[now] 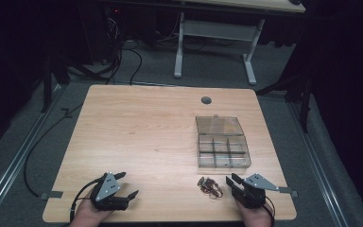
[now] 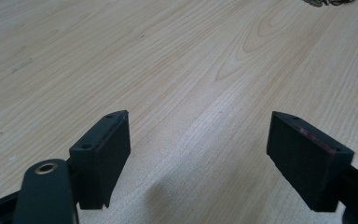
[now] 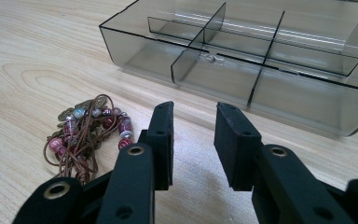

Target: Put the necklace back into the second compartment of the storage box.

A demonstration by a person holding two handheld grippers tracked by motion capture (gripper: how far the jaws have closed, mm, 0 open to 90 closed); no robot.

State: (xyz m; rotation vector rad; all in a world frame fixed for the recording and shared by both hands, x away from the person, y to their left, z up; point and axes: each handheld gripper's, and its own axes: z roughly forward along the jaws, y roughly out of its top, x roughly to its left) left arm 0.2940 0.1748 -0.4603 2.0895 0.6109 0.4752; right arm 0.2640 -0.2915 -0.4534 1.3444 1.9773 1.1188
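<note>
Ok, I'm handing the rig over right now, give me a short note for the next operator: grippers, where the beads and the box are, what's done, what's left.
Left gripper: open, empty, low over bare table at the near left edge.
Right gripper: jaws partly open, nothing between them, near the right front edge, pointing toward the box.
Beaded necklace: a loose heap with brown cord on the table, just left of the right gripper, untouched.
Clear compartment box: beyond the necklace, lid open and lying flat behind it; compartments look empty.
Done: the box stands open.
Left: probably pick up the necklace and place it in a compartment.
</note>
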